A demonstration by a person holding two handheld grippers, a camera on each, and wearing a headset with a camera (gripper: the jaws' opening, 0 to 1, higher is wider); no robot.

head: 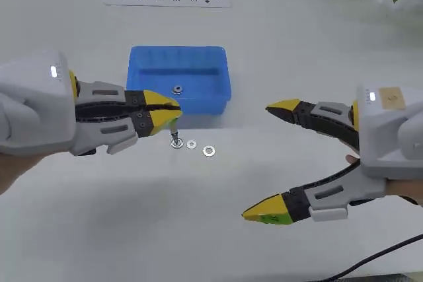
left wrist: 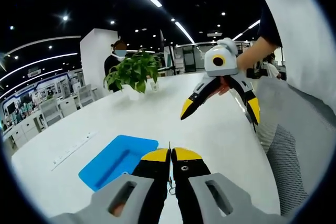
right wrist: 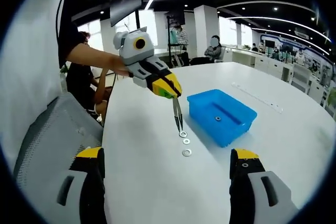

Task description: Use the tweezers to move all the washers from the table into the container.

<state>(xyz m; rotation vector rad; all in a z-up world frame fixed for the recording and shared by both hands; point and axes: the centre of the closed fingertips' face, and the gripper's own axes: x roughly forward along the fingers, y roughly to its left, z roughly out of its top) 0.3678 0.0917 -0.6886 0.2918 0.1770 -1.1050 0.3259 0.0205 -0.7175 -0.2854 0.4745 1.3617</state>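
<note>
Left claw (head: 175,111) tight around tweezers (right wrist: 178,115), tips down.

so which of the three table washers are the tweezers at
The leftmost washer in the head view, under the tweezers; the middle washer and rightmost washer lie clear.

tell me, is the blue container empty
No, one washer lies on the floor of the blue container.
</note>
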